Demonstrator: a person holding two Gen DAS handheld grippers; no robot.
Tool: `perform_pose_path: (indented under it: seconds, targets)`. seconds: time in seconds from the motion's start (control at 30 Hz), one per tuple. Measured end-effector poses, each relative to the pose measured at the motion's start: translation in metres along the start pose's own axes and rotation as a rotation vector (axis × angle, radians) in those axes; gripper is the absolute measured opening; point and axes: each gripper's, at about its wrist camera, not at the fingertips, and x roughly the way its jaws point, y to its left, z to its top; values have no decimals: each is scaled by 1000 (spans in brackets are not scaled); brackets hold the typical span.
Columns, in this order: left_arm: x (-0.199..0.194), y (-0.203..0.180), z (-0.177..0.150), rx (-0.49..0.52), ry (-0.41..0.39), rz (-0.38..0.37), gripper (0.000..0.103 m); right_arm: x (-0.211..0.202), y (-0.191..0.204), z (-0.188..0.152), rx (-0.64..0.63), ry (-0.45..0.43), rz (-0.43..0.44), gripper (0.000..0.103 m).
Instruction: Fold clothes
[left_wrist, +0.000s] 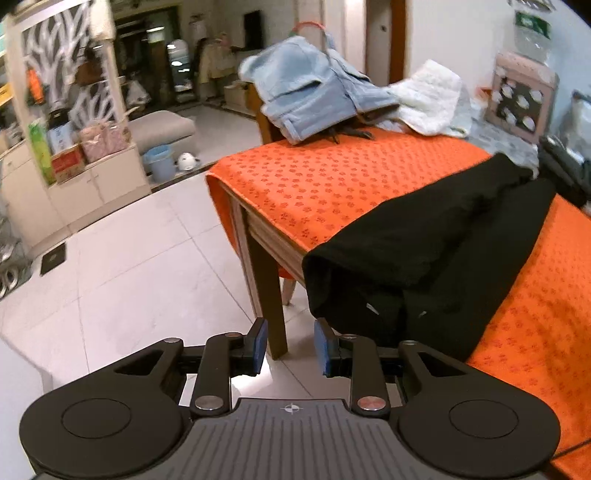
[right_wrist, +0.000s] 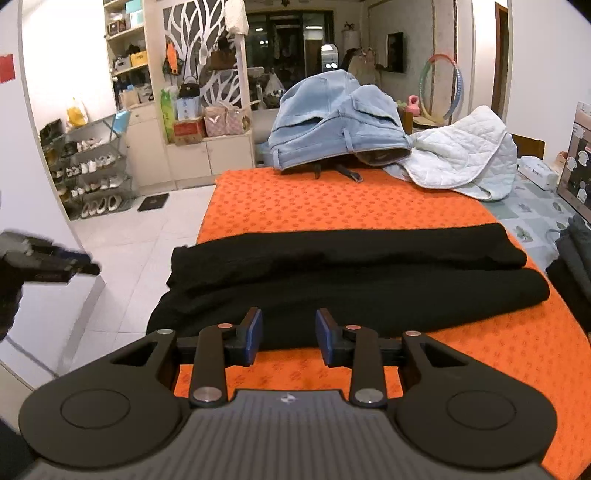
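A black garment (right_wrist: 347, 273) lies folded lengthwise across the orange cloth (right_wrist: 332, 206) on the table, its left end hanging over the table's edge. In the left wrist view that hanging end (left_wrist: 369, 295) droops just right of my left gripper (left_wrist: 290, 345), which is off the table over the floor, open with nothing between its blue pads. My right gripper (right_wrist: 289, 341) hovers at the garment's near edge, open and empty. The left gripper (right_wrist: 74, 264) also shows, blurred, at the left edge of the right wrist view.
Light blue jeans (right_wrist: 332, 122) are piled at the table's far end beside a white quilted item (right_wrist: 461, 155). Dark folded clothes (right_wrist: 576, 266) lie at the right edge. A wooden table leg (left_wrist: 266, 295) stands close ahead of the left gripper. White tiled floor (left_wrist: 129, 258) spreads to the left.
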Motion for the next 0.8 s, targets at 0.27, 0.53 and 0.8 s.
perform_pose_path:
  seconds: [0.27,0.53,0.8]
  targets:
    - [53,28,30,236,-18,-163,35,13,59,-21,148,-32,-181,37]
    - [103,48,62,521,10,-362,36,45,136,-36,399,-16,-394,37]
    - [140,45,76,651,27,-438,36,76,186,-38,440,-2,-456,38]
